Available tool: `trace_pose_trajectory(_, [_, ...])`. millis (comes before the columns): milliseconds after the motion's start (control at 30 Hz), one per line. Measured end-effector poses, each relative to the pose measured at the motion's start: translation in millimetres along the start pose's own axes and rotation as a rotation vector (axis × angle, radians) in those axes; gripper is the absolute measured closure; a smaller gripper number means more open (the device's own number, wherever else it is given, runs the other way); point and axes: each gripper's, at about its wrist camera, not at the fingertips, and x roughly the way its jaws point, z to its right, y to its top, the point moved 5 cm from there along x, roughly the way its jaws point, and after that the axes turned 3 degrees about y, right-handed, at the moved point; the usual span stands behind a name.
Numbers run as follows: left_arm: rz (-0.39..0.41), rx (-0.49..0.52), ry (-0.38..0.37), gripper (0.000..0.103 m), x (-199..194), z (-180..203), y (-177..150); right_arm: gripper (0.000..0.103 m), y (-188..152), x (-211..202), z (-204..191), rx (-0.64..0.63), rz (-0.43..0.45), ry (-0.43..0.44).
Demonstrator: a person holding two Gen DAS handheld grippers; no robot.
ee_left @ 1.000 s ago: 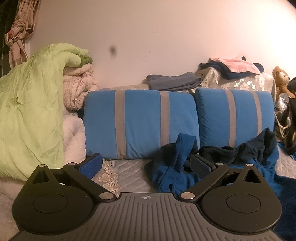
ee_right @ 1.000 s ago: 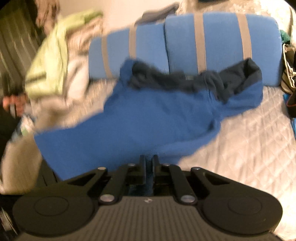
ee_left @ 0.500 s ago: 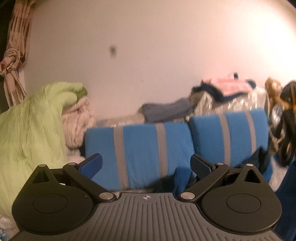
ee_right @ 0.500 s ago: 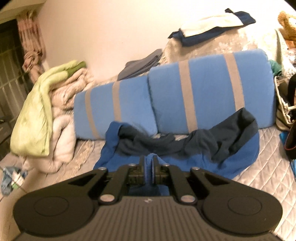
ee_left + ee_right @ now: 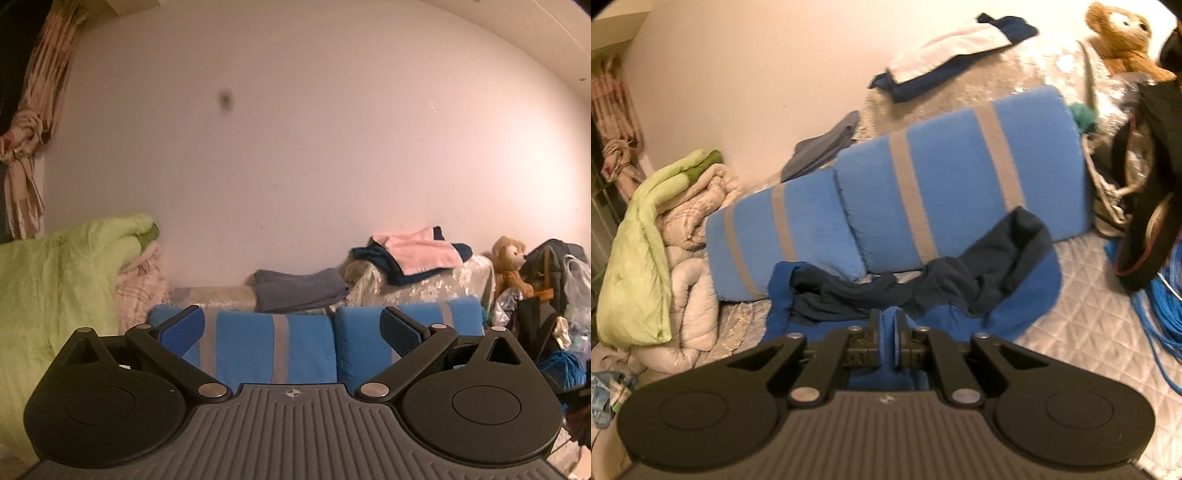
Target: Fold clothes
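Flanking blue garment (image 5: 960, 295): pillows (image 5: 923, 192), quilts (image 5: 665, 229)

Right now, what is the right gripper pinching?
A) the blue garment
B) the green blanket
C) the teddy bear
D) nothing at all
A: in the right wrist view the right gripper has its jaws closed with blue cloth of the blue garment pinched between them.

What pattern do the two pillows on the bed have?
The pillows are blue with grey vertical stripes, clearest in the right wrist view.
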Motion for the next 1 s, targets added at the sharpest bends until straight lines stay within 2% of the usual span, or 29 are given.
trace_pose_trajectory(100, [0.003, -0.024, -0.004, 0.000, -15.5, 1.1, 6.8, 0.098, -0.8, -9.8, 15.1, 0.033, -0.007, -0.018])
trace_pose_trajectory(233, [-0.041, -0.045, -0.011, 0.000, -29.4, -2.4, -6.3, 0.097, -12.6, -18.5, 21.1, 0.015, -0.036, -0.046])
trace_pose_trajectory(300, [-0.049, -0.032, 0.002, 0.000, -36.5, -4.3, -15.2, 0.093, -20.9, -23.6, 18.8, -0.012, -0.056, -0.059])
trace_pose_trajectory(333, [-0.050, -0.022, 0.013, 0.000, -40.4, -5.5, -20.2, 0.086, -24.4, -27.9, 14.2, -0.044, -0.059, -0.077])
trace_pose_trajectory(367, [-0.050, -0.016, 0.021, 0.000, -43.0, -6.8, -24.6, 0.060, -27.6, -32.6, 9.2, -0.077, -0.060, -0.095])
trace_pose_trajectory(400, [-0.051, -0.010, 0.027, 0.000, -45.4, -8.2, -28.9, 0.050, -29.1, -39.8, 2.6, -0.117, -0.054, -0.115])
trace_pose_trajectory(433, [-0.059, -0.015, 0.033, 0.000, -46.0, -10.6, -33.3, 0.030, -28.9, -47.9, -4.1, -0.138, -0.047, -0.113])
trace_pose_trajectory(467, [-0.069, -0.023, 0.039, 0.000, -46.4, -13.2, -37.8, 0.018, -28.6, -55.9, -10.9, -0.158, -0.039, -0.110])
trace_pose_trajectory(600, [-0.116, -0.078, 0.050, 0.000, -52.5, -25.8, -48.0, 0.013, -22.9, -90.2, -40.8, -0.190, -0.037, -0.060])
trace_pose_trajectory(667, [-0.124, -0.112, 0.044, 0.000, -59.6, -32.0, -43.8, 0.006, -17.8, -109.0, -55.0, -0.208, -0.038, -0.040])
trace_pose_trajectory(733, [-0.115, -0.133, 0.039, 0.000, -70.8, -36.9, -35.3, 0.003, -9.1, -130.2, -67.1, -0.218, -0.029, -0.010])
trace_pose_trajectory(867, [-0.059, -0.100, 0.073, 0.000, -95.1, -40.2, -13.1, 0.000, 18.7, -178.4, -79.6, -0.197, 0.026, 0.053])
trace_pose_trajectory(933, [-0.042, -0.078, 0.079, 0.000, -100.3, -38.6, -8.0, 0.000, 31.7, -197.3, -77.8, -0.201, 0.064, 0.031])
trace_pose_trajectory(1000, [-0.068, -0.068, 0.062, 0.000, -94.7, -34.7, -17.0, 0.000, 37.2, -205.5, -72.6, -0.229, 0.093, -0.037])
